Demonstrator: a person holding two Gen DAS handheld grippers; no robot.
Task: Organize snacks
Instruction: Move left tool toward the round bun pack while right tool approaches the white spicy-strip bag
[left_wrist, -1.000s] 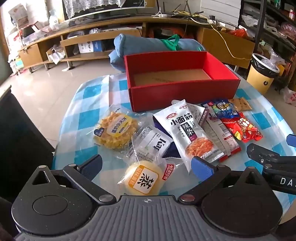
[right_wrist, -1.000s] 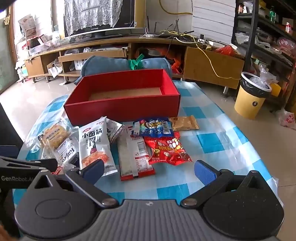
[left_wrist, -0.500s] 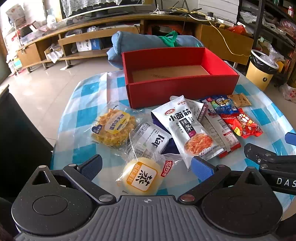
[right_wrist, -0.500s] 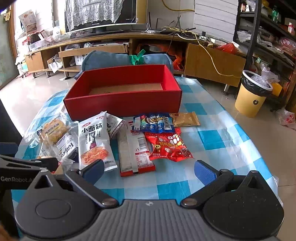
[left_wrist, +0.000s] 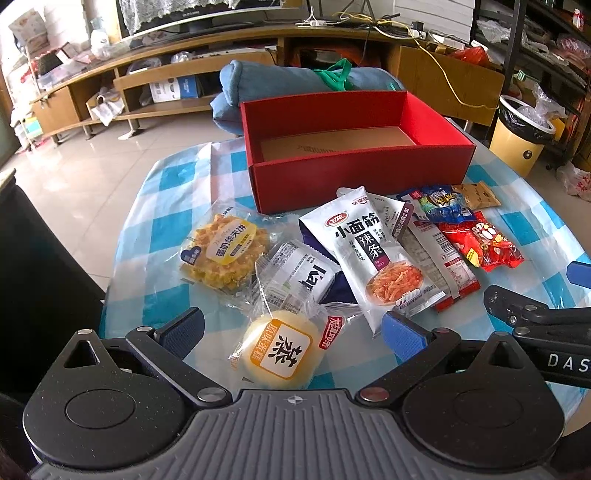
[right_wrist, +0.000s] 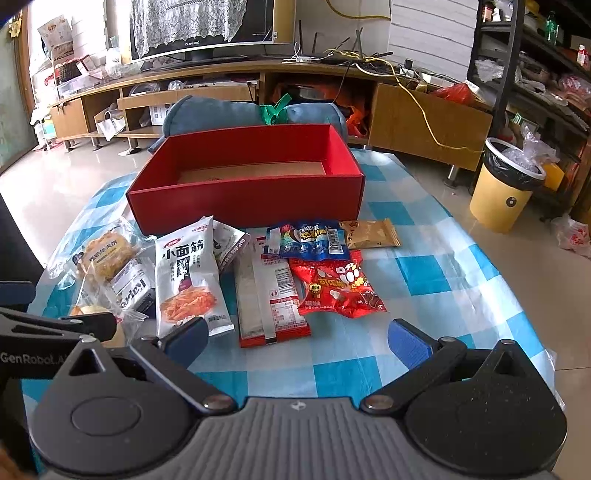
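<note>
Left wrist view: my left hand-held gripper (left_wrist: 291, 328) stands wide and empty. The round yellow cake packet (left_wrist: 282, 350) lies low in the centre of the frame, directly between my fingers, nearer this hand than the other. It is round, so no long axis governs. Its clear wrapper looks crinkled and slippery. The red box (left_wrist: 354, 177) sits open in the upper centre.

Right wrist view: my right hand-held gripper (right_wrist: 297, 336) is also wide and empty. The red-edged flat packet (right_wrist: 271, 295) lies at centre frame, long axis pointing towards the red box (right_wrist: 243, 195) on the bench (right_wrist: 424, 269).
</note>
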